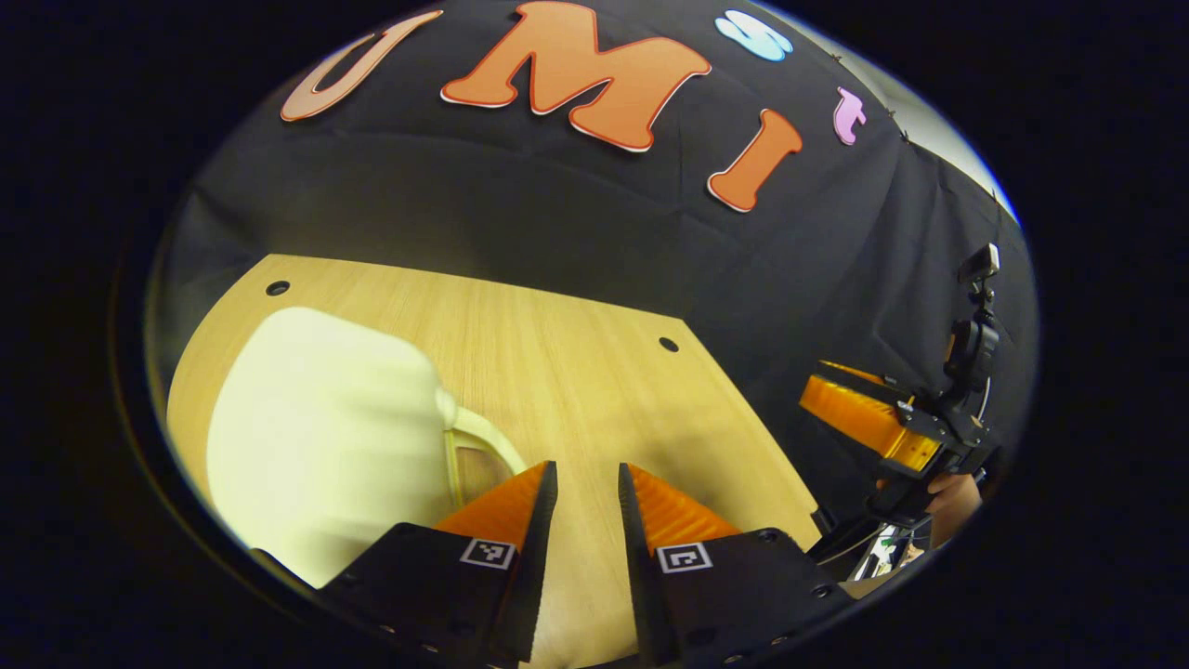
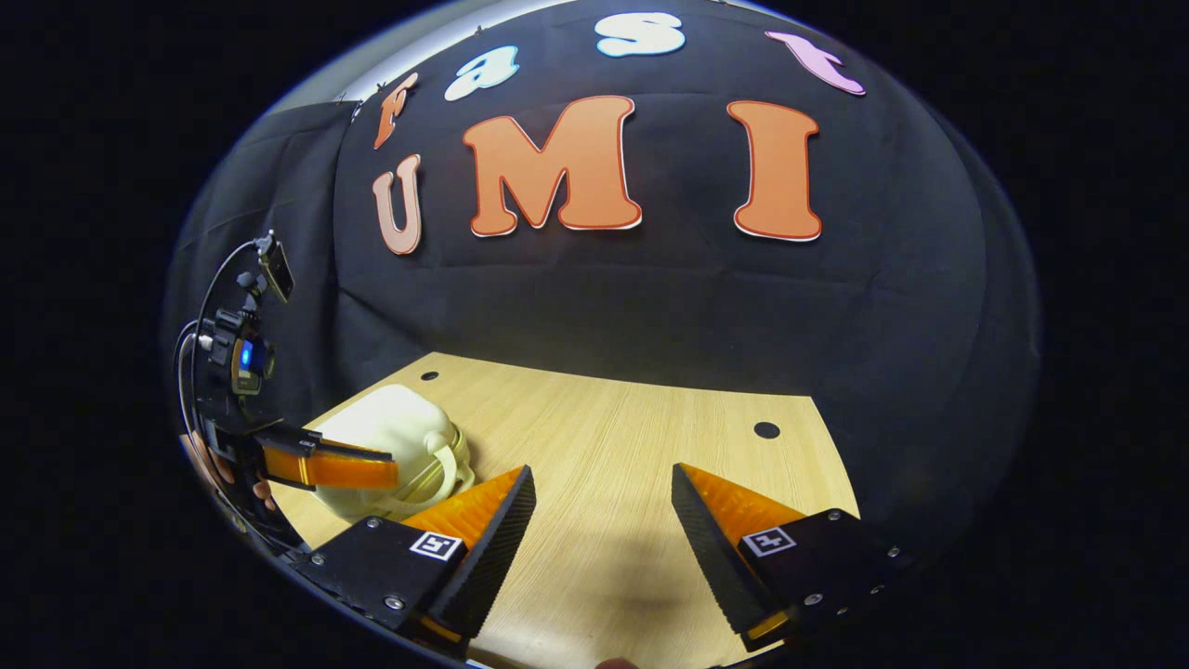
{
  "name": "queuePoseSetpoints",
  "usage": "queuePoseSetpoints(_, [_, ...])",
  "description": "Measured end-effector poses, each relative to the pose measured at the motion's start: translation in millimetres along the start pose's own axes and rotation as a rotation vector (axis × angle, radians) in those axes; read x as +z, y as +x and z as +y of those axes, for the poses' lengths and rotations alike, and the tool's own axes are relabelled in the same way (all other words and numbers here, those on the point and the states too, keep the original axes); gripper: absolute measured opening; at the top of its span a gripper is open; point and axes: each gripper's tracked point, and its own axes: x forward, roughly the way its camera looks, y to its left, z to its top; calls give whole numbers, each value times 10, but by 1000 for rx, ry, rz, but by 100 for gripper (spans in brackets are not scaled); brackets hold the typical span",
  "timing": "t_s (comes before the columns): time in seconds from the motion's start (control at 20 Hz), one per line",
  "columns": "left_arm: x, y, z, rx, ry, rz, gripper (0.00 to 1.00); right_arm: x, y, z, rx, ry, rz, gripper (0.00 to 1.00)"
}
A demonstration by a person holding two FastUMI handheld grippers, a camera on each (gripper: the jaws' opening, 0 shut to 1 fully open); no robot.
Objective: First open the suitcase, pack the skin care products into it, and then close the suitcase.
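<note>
The small cream hard-shell suitcase [image 1: 325,437] lies closed on the pale wooden table [image 1: 594,372], its looped handle [image 1: 478,441] pointing toward my left gripper [image 1: 587,488], whose fingers stand slightly parted, holding nothing. That hand is nearer; the case sits just left of its tips. My right gripper [image 2: 602,502] hangs wide open over bare wood, well apart, with free room all round.

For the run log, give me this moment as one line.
suitcase: closed, on table | left gripper: open, empty | right gripper: open, empty
</note>
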Motion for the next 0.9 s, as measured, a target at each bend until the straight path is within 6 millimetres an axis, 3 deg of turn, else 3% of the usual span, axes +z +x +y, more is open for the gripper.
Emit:
queuePoseSetpoints(0.05, [76, -26, -48, 9, 9, -28, 40, -4, -12, 18, 8, -2, -1, 94])
queuePoseSetpoints(0.1, [151, -54, -99, 15, 21, -55, 58, -8, -22, 42, 19, -5, -4, 94])
queuePoseSetpoints(0.15, [216, -88, -163, 19, 36, -82, 59, -10, -21, 60, 28, -9, -6, 94])
queuePoseSetpoints(0.25, [332, -144, -261, 37, 72, -131, 77, -19, -43, 105, 47, -16, -8, 94])
queuePoseSetpoints(0.45, [467, -208, -388, 83, 118, -201, 79, -24, -27, 131, 59, -13, -9, 94])
queuePoseSetpoints(0.55, [559, -271, -420, 110, 123, -246, 88, 28, -29, 156, 66, 0, -24, 94])
queuePoseSetpoints(0.9, [764, -456, -289, 266, 132, -353, 89, 64, -45, 193, 40, -3, -56, 94])
